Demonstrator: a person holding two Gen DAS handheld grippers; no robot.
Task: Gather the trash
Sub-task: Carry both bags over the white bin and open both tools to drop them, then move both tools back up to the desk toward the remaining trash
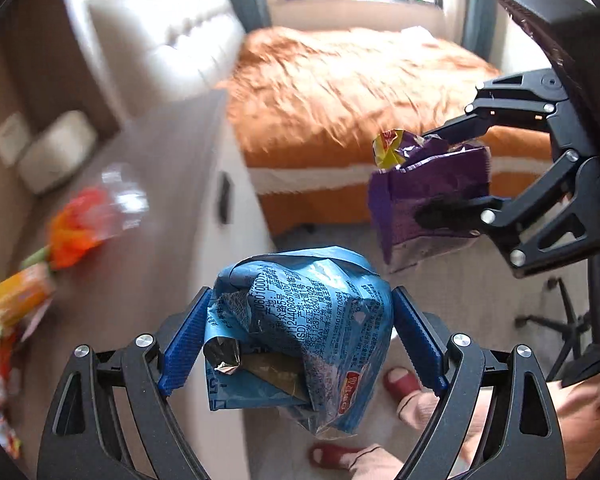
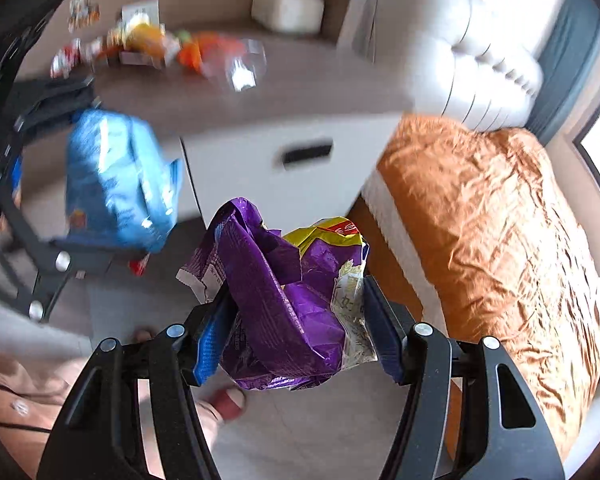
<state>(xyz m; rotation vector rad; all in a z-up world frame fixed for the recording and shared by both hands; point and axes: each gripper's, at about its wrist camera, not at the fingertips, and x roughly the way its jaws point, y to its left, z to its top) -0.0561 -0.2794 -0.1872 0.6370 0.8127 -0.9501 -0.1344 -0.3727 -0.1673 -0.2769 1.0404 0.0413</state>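
My left gripper [image 1: 302, 312] is shut on a crumpled blue snack bag [image 1: 300, 336], held in the air above the floor beside the desk. My right gripper [image 2: 294, 308] is shut on a crumpled purple snack bag [image 2: 284, 304] with a yellow top, also held in the air. In the left wrist view the right gripper [image 1: 456, 172] and its purple bag [image 1: 432, 200] hang to the upper right. In the right wrist view the left gripper's blue bag [image 2: 116, 188] shows blurred at left. More wrappers [image 1: 76, 224] lie on the desk.
A grey-brown desk [image 2: 300, 92] with a white drawer front [image 2: 276, 160] carries an orange wrapper [image 2: 204, 50], clear plastic [image 2: 240, 64] and several small packets. A bed with an orange cover [image 1: 340, 88] stands behind. A chair base [image 1: 556, 320] and the person's red slippers [image 1: 400, 384] are on the floor.
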